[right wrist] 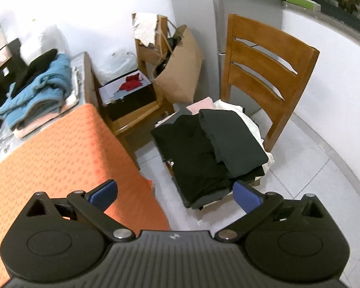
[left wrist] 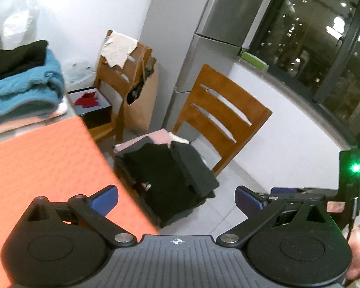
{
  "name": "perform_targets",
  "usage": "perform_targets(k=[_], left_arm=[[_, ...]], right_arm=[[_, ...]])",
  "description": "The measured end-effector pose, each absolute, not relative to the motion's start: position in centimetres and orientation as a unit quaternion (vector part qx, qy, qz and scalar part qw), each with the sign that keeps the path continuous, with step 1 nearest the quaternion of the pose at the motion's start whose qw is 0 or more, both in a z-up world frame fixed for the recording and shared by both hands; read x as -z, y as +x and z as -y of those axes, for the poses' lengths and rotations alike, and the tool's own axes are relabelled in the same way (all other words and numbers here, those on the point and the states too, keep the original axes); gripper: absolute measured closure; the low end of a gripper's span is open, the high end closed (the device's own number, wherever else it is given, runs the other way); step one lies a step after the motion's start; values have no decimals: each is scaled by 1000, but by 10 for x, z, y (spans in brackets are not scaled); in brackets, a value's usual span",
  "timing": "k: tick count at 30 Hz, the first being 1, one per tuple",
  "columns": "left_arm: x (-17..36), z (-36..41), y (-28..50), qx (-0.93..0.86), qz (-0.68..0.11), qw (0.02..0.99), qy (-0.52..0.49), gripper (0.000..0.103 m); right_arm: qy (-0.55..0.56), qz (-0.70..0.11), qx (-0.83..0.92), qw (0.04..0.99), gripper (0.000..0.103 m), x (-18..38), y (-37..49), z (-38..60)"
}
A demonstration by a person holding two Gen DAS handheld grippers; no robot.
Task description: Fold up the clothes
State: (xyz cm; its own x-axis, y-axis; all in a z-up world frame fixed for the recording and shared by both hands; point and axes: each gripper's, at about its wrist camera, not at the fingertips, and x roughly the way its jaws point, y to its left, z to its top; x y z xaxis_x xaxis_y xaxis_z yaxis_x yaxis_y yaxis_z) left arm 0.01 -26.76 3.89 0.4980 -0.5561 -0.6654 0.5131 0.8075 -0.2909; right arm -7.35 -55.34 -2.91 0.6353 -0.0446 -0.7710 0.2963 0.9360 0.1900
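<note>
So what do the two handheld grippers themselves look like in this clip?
Both match: left gripper and right gripper have a ribbed dark grey body with a small cross mark, black round hubs, black link arms on silver pins, and blue fingertip pads. A green light glows at the left view's edge.

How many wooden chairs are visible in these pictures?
2. One chair stands by the fridge with dark clothes piled on its seat. The other chair is beside the table, holding a black box; more may be hidden.
</note>
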Motion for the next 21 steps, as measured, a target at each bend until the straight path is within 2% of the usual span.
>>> perform_targets(k=[14, 21], left_arm=[[-64, 201, -66, 162, -368, 914, -44, 0], [-60, 153, -76, 123, -379, 915, -59, 0]], right_arm=[[50, -385, -4, 922, 0, -22, -103, 485], [53, -386, -41, 920, 0, -33, -103, 436]])
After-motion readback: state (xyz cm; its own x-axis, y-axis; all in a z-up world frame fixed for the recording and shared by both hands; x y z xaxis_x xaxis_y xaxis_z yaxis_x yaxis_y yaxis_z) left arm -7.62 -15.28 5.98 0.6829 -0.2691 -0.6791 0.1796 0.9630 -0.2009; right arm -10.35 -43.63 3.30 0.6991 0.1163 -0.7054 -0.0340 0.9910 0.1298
